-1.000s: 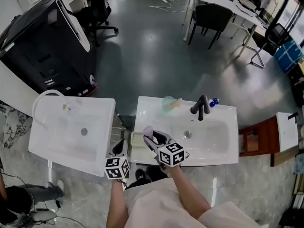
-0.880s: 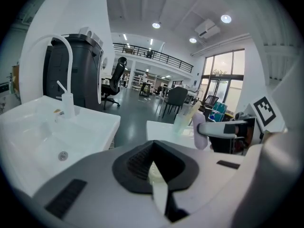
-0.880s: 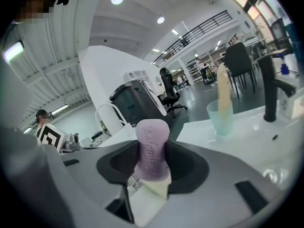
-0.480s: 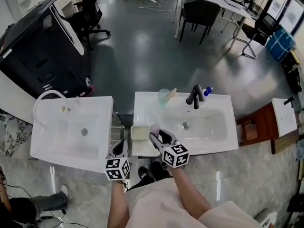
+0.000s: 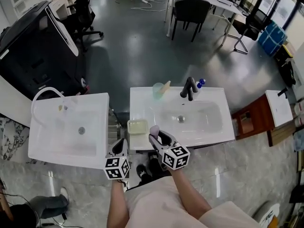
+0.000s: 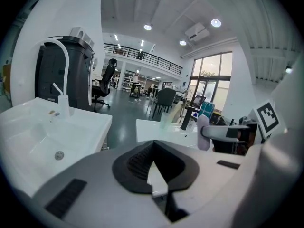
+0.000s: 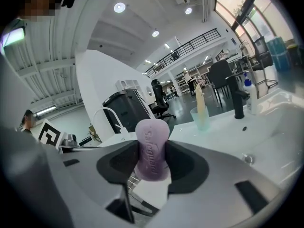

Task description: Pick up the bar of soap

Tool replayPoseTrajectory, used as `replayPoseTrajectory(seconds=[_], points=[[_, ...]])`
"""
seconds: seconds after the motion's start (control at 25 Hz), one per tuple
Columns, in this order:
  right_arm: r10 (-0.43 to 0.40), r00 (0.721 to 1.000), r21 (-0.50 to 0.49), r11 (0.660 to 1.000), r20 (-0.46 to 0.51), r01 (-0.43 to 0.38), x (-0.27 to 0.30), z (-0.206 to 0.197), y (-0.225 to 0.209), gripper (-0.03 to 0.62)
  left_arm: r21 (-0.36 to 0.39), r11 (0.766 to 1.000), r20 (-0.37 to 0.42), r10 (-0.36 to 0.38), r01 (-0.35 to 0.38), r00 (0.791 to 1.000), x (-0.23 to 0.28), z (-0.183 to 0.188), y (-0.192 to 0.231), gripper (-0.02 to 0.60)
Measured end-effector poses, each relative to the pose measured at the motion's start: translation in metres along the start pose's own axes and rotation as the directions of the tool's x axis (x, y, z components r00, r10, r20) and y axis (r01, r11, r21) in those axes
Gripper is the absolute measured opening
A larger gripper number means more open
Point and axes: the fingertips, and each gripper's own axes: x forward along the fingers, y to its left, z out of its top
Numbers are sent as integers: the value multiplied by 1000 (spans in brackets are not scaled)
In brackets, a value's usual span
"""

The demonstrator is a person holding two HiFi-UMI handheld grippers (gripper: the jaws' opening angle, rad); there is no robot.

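Right gripper view: the right gripper (image 7: pixel 152 161) pinches the purple bar of soap (image 7: pixel 152 146), which stands upright between its pads. In the head view it is over the front left edge of the sink (image 5: pixel 216 136) with the black tap (image 5: pixel 189 88). The left gripper (image 6: pixel 151 151), its jaws pressed together on nothing, hangs off that sink's front left corner. A pale soap dish (image 5: pixel 137 126) sits on the sink's front left corner, and a green cup (image 5: pixel 158 90) stands at its back left.

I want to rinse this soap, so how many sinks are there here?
2. One white sink is on the left. The other is right beside it, with a black tap, directly ahead of you. No others show, and none seems hidden.
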Motion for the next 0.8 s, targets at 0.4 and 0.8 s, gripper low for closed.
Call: replayPoseTrajectory(seconds=[0.4, 0.8], points=[[23, 999, 36, 999, 41, -25, -10, -11, 10, 181, 13, 999, 21, -33, 32, 999, -9, -10, -11, 5], [55, 996, 46, 997, 64, -58, 8, -7, 19, 181, 86, 994, 20, -70, 69, 997, -6, -8, -11, 5]])
